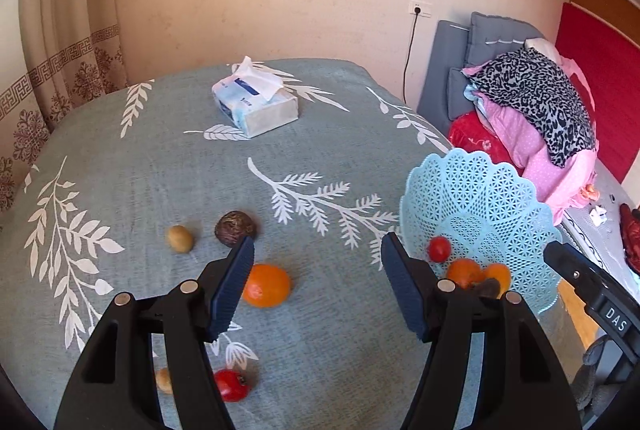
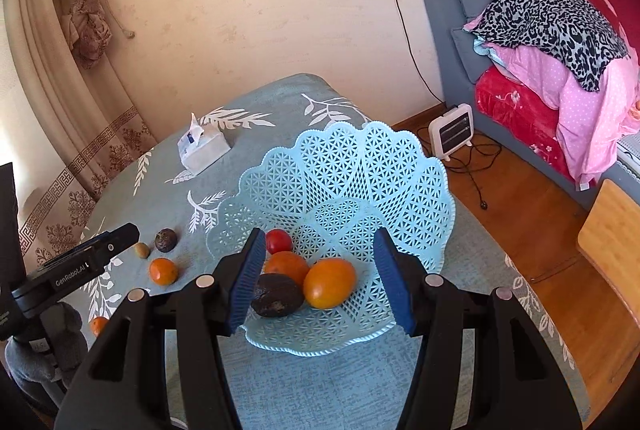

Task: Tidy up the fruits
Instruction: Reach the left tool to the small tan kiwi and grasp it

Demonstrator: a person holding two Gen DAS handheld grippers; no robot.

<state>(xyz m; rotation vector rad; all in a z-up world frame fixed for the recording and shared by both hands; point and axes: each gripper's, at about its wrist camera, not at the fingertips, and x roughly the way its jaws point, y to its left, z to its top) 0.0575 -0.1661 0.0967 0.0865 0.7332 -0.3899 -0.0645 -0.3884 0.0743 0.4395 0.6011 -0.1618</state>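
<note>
My left gripper [image 1: 318, 254] stands open and holds nothing, above the orange [image 1: 266, 286] on the table. My right gripper [image 2: 320, 250] is open too, empty, near the basket [image 2: 360, 165] with fruits.

free: cloth [image 1: 312, 149] mid-table | blocked: basket [image 1: 480, 197] (right edge), tissue pack [image 1: 256, 105] far

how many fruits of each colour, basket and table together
orange round fruits: 3
red round fruits: 2
dark brown fruits: 2
small tan fruits: 2
total: 9
</note>
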